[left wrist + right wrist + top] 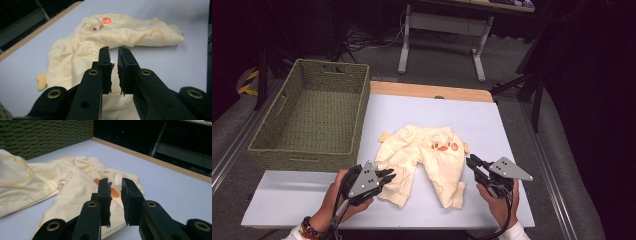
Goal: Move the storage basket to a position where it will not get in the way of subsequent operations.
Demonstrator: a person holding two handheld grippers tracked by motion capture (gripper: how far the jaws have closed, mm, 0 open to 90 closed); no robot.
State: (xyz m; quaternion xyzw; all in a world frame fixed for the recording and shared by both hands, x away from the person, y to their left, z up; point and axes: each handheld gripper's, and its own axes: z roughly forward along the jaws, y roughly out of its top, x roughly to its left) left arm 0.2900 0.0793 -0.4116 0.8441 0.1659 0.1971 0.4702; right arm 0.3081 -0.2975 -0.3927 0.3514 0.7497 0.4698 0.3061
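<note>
Garment: we see small yellow trousers [422,162] lying crumpled mid-table [492,120], waist away from us, legs toward us, an orange patch on the seat.
Basket: the green basket [312,117] stands at the table's far left, apart from the trousers.
Left gripper [384,176]: its tips are at the edge of the left leg; in its own view the jaws stand a narrow slit apart with nothing pinched.
Right gripper [474,164]: it sits just beside the right leg, jaws slightly parted, holding nothing.
Risk: with gaps this narrow, we judge the jaws may push the cloth instead of catching it, or grab one layer and drag the trousers askew.
Risk two: uneven grips could leave one leg trailing.
Unclear: we cannot tell whether the left tips touch the fabric; the folds hide the layers beneath.
</note>
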